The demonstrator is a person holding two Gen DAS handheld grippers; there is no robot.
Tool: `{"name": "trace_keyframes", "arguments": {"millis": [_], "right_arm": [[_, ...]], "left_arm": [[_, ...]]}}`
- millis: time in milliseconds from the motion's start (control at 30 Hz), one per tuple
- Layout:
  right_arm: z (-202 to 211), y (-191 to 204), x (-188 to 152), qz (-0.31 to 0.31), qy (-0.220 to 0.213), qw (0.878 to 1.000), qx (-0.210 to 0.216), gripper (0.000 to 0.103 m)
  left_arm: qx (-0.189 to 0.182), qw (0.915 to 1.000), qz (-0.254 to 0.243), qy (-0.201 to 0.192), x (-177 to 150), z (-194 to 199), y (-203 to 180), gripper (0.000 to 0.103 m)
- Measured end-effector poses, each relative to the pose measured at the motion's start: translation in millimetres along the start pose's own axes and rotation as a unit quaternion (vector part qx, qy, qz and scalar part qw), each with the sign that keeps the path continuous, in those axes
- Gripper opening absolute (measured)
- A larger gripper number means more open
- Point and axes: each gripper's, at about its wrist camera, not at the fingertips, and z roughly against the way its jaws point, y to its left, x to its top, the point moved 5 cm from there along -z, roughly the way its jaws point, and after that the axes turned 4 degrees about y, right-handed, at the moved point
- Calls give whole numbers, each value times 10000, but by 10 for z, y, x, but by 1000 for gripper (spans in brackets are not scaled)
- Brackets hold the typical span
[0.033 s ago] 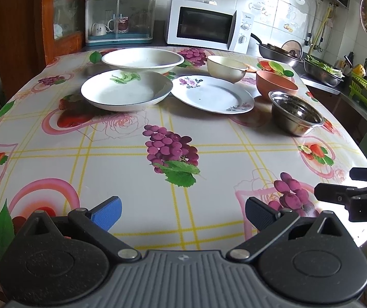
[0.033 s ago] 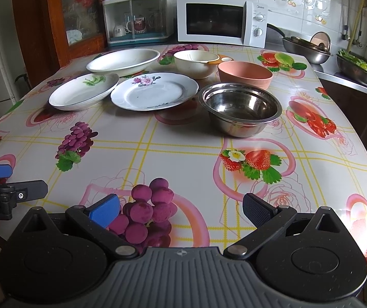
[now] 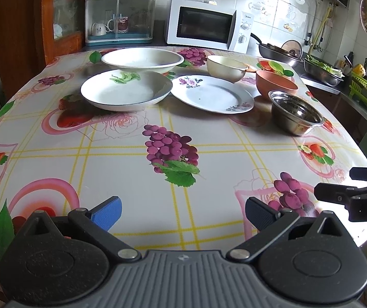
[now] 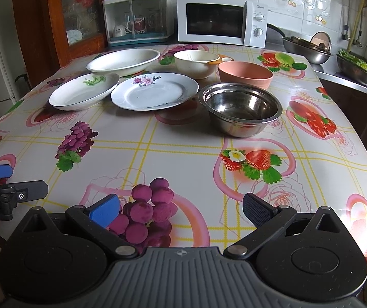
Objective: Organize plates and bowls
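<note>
1. Six dishes grouped on the far half of the tabletop point(image 4: 183, 154), none stacked.
2. At far left, large deep white bowl point(image 4: 123, 61), plain inside.
3. Just in front of it, shallow white plate point(image 4: 83, 91) with a green leaf print near its far rim and a thin dark edge line.
4. Beside that plate, flat white plate point(image 4: 155, 91) with pink and purple flowers at the far rim and a small flower spray at the near rim; rims of the two plates touching or very nearly so, cannot tell which.
5. Behind the flat plate, cream bowl point(image 4: 196, 63) with a small orange piece at its right rim.
6. Right of the cream bowl, salmon-pink bowl point(image 4: 245, 74), matte, standing just behind the steel one.
7. Nearest of the group, stainless steel bowl point(image 4: 240, 109), shiny, upright, with a rolled rim.
8. Left gripper point(image 3: 182, 211) low over the near edge of the tabletop, jaws spread wide, holding nothing; one blue pad, one black pad.
9. Right gripper point(image 4: 181, 209) likewise near the front edge, well apart from the dishes, jaws wide and holding nothing.
10. Glossy tablecloth printed with grapes, strawberries and yellow lines.
11. White microwave point(image 4: 222, 21) behind the tabletop, small brand word above its knobs, too small to read surely.
12. On the neighbouring gripper at the left edge of the right wrist view, letters "pot.AI"; in the left wrist view, letters "DA" on the other one.
</note>
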Motion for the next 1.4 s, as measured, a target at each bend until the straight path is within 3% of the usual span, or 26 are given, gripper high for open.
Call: {"name": "trace_keyframes", "arguments": {"millis": [1400], "right_arm": [[-179, 60, 85, 233, 104, 9996, 114, 103]], "left_arm": [[22, 9998, 116, 176, 101, -157, 86, 103]]}}
